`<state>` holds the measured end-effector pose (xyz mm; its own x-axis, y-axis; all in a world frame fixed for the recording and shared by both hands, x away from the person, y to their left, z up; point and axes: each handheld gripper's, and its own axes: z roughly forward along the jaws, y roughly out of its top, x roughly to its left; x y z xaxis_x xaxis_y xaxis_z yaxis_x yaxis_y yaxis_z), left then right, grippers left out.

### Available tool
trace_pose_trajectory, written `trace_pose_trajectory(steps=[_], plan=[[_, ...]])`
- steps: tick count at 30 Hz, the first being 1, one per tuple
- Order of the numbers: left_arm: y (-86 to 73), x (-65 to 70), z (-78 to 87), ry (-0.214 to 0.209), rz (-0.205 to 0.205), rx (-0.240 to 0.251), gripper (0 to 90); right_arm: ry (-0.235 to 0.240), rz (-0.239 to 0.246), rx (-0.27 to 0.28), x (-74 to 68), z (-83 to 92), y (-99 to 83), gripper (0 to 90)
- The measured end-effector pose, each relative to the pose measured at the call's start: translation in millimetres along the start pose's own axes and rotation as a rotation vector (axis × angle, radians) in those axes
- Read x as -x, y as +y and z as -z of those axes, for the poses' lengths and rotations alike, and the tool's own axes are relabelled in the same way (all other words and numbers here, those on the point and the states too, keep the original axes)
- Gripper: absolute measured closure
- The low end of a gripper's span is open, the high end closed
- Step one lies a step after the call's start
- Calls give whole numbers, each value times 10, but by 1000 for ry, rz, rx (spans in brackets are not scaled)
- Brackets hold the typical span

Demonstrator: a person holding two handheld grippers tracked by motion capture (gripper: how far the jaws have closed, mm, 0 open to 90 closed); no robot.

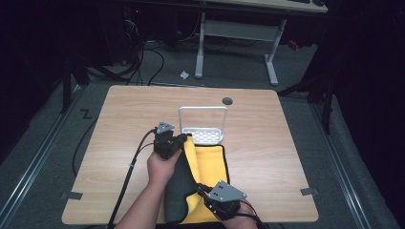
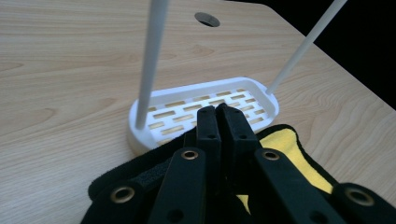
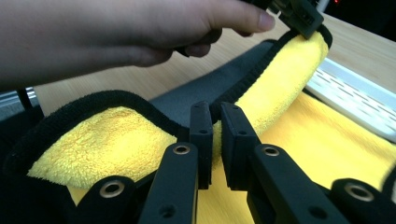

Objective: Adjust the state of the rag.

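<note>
We see the left gripper (image 1: 184,139) pinching the yellow-and-grey cloth (image 1: 207,164) at its far edge, beside the white rack (image 1: 202,135). The right gripper (image 1: 203,190) has its fingers (image 3: 201,128) clamped on the cloth's near edge, above the desk (image 1: 267,143).

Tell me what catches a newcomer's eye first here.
The yellow and dark grey cloth at the near middle of the wooden table, an edge pinched by both the left gripper and the right gripper. Just beyond it stands a white slotted tray with a tall hoop handle.

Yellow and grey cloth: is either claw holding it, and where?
Both. The left claw pinches the cloth at its far black-trimmed edge by the white rack; the right claw grips its near edge.
</note>
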<state>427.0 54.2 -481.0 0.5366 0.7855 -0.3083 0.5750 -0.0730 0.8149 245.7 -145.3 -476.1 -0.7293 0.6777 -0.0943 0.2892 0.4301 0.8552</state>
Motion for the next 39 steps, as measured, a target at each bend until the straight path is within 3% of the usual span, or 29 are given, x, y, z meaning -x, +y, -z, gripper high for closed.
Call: trace_pose_trajectory(steps=[9, 20, 26, 34, 36, 39], plan=[[-19, 219, -91, -36, -13, -9, 859, -48, 32, -61, 59, 191, -245, 841], [-24, 495, -468, -50, -35, -94, 849, -71, -31, -137, 221, 320, -546, 824], [14, 606, -570, -69, -25, -93, 848, -84, -58, -146, 287, 370, -603, 826], [63, 680, -591, -85, -23, -75, 846, -118, -108, -105, 404, 447, -608, 827], [44, 698, -629, -105, -15, -80, 809, -138, -161, -103, 470, 473, -635, 792], [11, 731, -670, -130, -9, -82, 629, -157, -206, -80, 558, 521, -647, 686]])
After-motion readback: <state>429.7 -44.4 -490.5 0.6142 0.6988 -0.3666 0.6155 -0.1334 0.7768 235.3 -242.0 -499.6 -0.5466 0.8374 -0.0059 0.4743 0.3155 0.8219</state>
